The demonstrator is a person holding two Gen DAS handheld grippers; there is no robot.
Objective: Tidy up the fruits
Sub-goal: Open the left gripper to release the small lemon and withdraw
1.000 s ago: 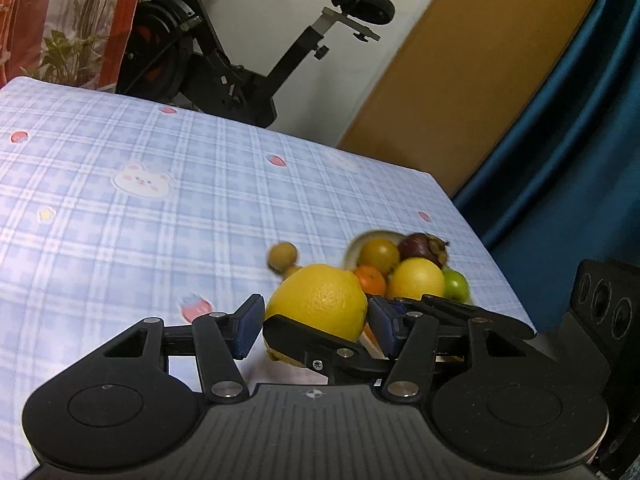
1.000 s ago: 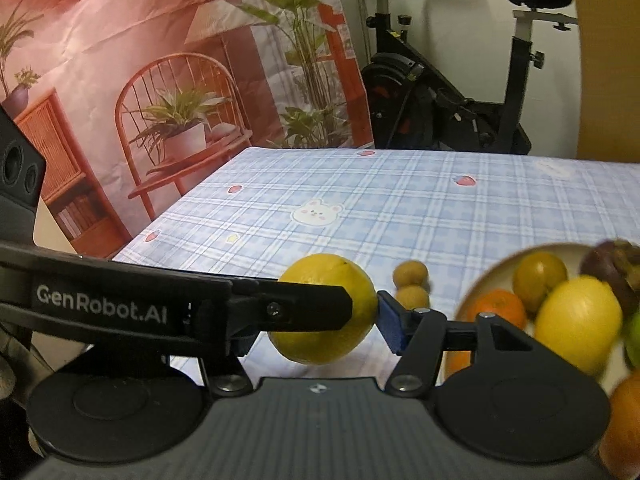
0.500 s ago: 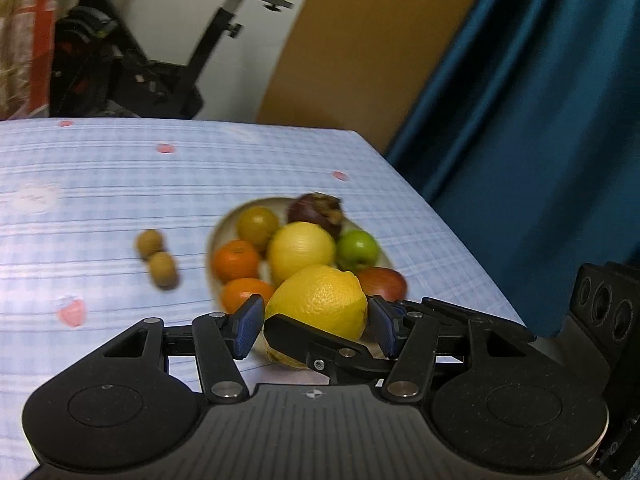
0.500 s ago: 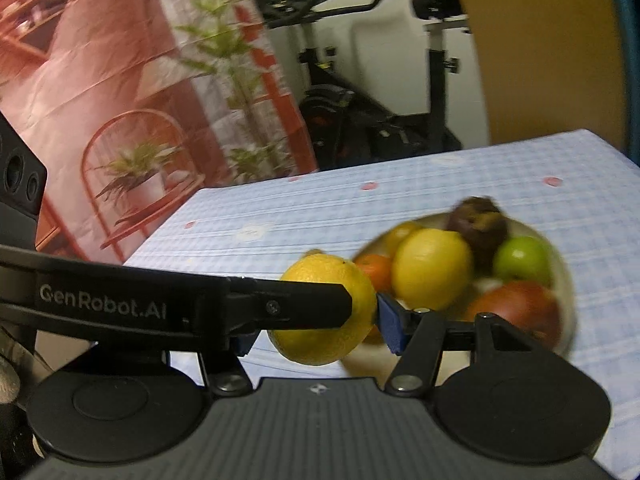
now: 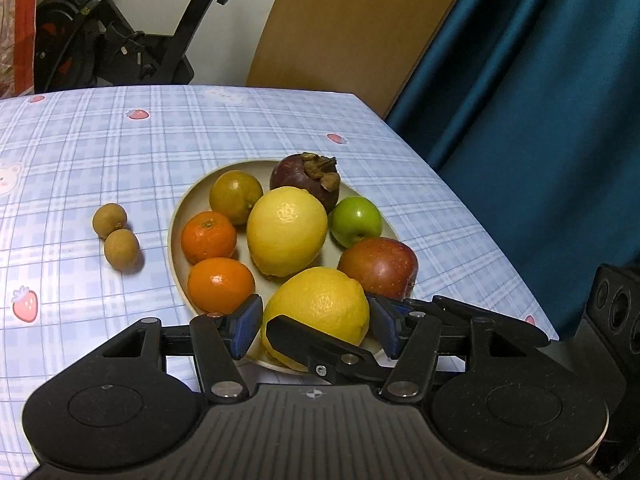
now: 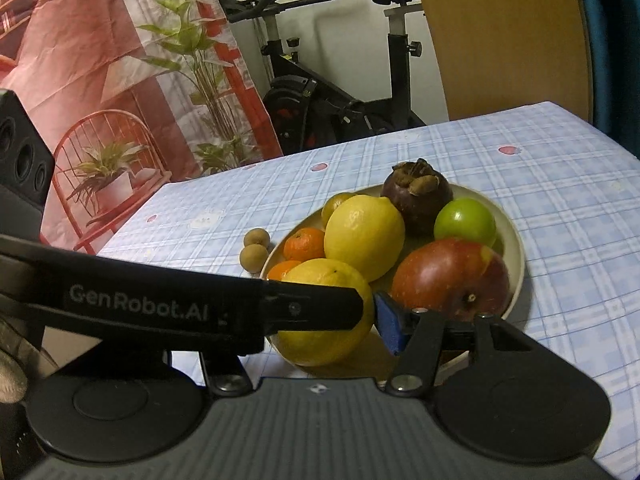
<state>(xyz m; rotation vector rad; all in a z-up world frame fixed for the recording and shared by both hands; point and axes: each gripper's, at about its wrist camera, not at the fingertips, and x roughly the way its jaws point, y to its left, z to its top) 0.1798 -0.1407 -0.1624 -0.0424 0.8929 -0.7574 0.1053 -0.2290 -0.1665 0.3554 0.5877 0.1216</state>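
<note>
The step in hand looked like setting down the held lemon (image 5: 320, 304). The left hand-held gripper (image 5: 315, 326) had its blue pads against the lemon's two sides at a middling opening. The right hand-held gripper (image 6: 326, 330) gripped the same fruit: its one visible pad touched the lemon, and its other finger was hidden behind the left tool's black bar.

The lemon hung over the near rim of the plate (image 5: 176, 240), just ahead of the fingertips. Further ahead lay a second lemon (image 5: 286, 230), with a mandarin (image 5: 220, 284) ahead to the left and a red apple (image 5: 380, 266) ahead to the right. Whether the held lemon already touched the plate could not be told.

The next move would likely call for lowering it into the gap between mandarin and apple. Both grips would then ease off together and draw straight back, so that nothing rolled. Two longans (image 5: 121, 249) sat on the bench (image 5: 100, 152) further left, probably next to be gathered.
</note>
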